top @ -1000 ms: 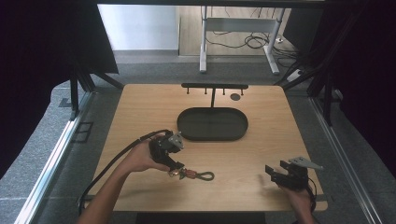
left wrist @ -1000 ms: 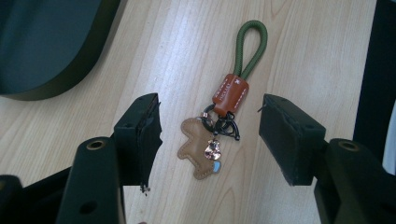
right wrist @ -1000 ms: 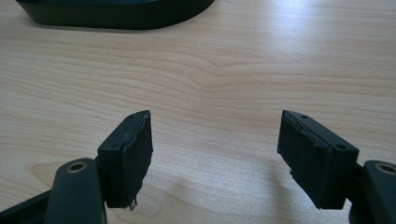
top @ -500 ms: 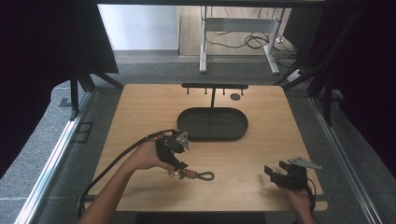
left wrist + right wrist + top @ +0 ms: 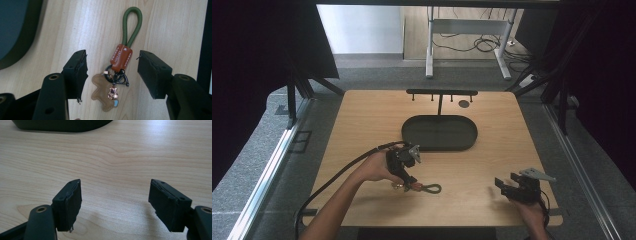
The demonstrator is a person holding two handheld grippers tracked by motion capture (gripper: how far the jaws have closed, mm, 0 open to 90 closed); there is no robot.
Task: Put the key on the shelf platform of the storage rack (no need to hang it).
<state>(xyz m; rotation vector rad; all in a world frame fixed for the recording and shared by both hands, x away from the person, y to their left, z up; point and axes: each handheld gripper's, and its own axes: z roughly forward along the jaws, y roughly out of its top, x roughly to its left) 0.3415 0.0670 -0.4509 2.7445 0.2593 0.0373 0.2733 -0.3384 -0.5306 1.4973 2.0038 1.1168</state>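
On the light wooden table [image 5: 362,120] a keychain with a green cord loop, an orange-brown leather tab and a tan leather bear-shaped charm [image 5: 117,65] lies flat, near the front edge and left of centre, with the dark oval tray [image 5: 439,132] farther back and the black hook rack [image 5: 441,93] beyond that. The left gripper [image 5: 110,72] hangs right over the keychain with its fingers [image 5: 75,72] spread wide and empty, one on each side of the leather tab and metal rings. The step in hand looks like a pick-up. To do it well, I would lower straight down until the fingers nearly touch the table, keep the tab centred between them, and close on the tab or ring cluster, not on the soft cord, which would likely slip. The right gripper [image 5: 518,187] rests near the table's front right corner, its fingers [image 5: 68,205] wide apart and holding nothing, well apart from the keychain
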